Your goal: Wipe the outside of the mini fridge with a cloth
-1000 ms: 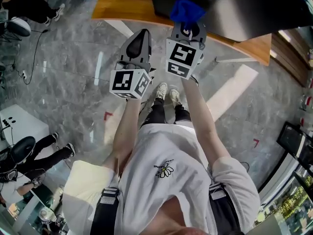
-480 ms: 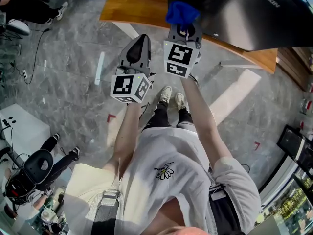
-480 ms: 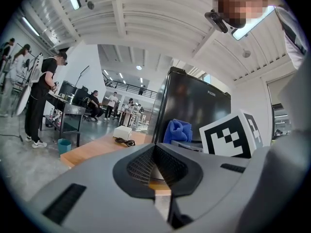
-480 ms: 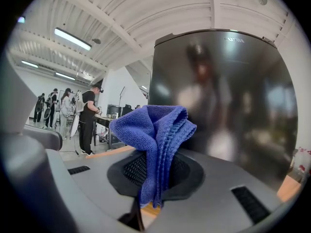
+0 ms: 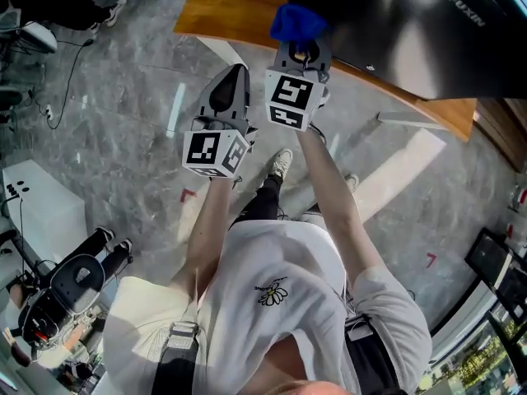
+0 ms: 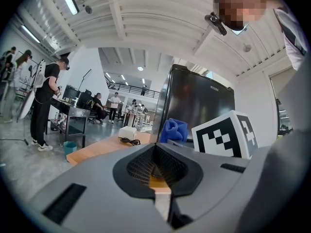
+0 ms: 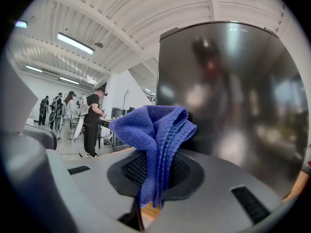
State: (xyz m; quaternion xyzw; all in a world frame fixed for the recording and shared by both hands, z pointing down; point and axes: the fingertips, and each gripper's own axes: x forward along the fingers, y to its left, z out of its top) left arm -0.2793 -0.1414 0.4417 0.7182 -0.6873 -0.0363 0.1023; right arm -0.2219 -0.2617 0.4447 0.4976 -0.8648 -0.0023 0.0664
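Right gripper view looks along the right gripper (image 7: 151, 191), whose 2 jaws are clamped on a folded blue cloth (image 7: 154, 130); the cloth stands up out of the jaws in a bunch, and its lower edge hangs down between them. Directly ahead of this gripper, just beyond the cloth, rises the glossy black front of the mini fridge (image 7: 233, 91), with blurred reflections on it; whether the cloth touches the fridge cannot be told. Left gripper view shows the left gripper (image 6: 158, 173) with its 2 jaws drawn together and nothing between them. Ahead and to its right are the cloth and the right gripper's marker cube (image 6: 224, 135), with the fridge behind them. Ahead and slightly to its left, a small white box (image 6: 127, 132) with a dark cable lies on the wooden platform (image 6: 99, 149) that carries the fridge. From the head view, both grippers are held up side by side over the grey marbled floor (image 5: 123, 130), the right one nearer the fridge's corner.
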